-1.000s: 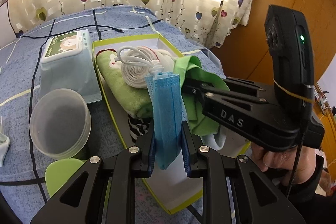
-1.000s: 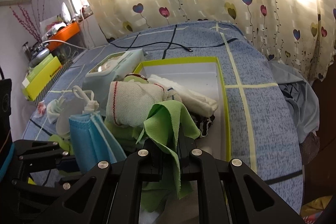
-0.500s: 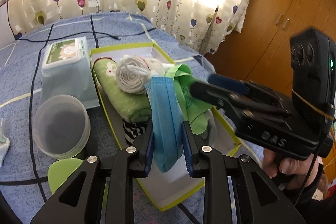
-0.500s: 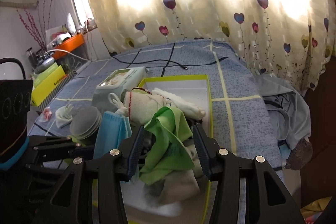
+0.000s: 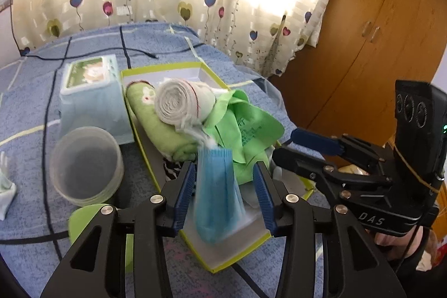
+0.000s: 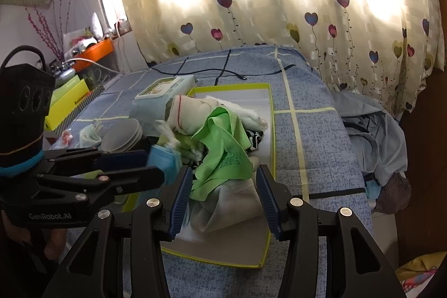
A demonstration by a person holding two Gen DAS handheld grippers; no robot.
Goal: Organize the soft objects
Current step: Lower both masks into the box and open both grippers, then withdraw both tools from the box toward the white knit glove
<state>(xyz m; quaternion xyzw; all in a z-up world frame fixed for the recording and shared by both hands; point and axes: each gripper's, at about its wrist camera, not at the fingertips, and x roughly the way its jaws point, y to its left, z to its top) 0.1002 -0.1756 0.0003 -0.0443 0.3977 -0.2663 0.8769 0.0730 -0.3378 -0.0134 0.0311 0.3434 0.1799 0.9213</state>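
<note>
A green-rimmed box (image 5: 215,264) on the blue bedspread holds soft things: a rolled green towel (image 5: 156,119), a rolled white cloth (image 5: 178,105), a light green cloth (image 5: 248,130) and a grey-white cloth (image 6: 232,203). My left gripper (image 5: 223,192) is open over the box's near end; a blue face mask (image 5: 218,194), blurred, is between its fingers, apart from both pads. My right gripper (image 6: 225,200) is open above the green cloth (image 6: 223,152), which lies in the box (image 6: 268,116). The right gripper also shows in the left wrist view (image 5: 307,141).
A wet-wipes pack (image 5: 89,91) and a stack of clear round lids (image 5: 86,164) stand left of the box. A green lid (image 5: 83,222) lies near my left gripper. A black cable (image 6: 212,71) crosses the bed. A wooden wardrobe (image 5: 377,32) stands at the right.
Both grippers opened. The left let go of the blue mask, which is dropping into the box. The right released the green cloth and drew back and up.
</note>
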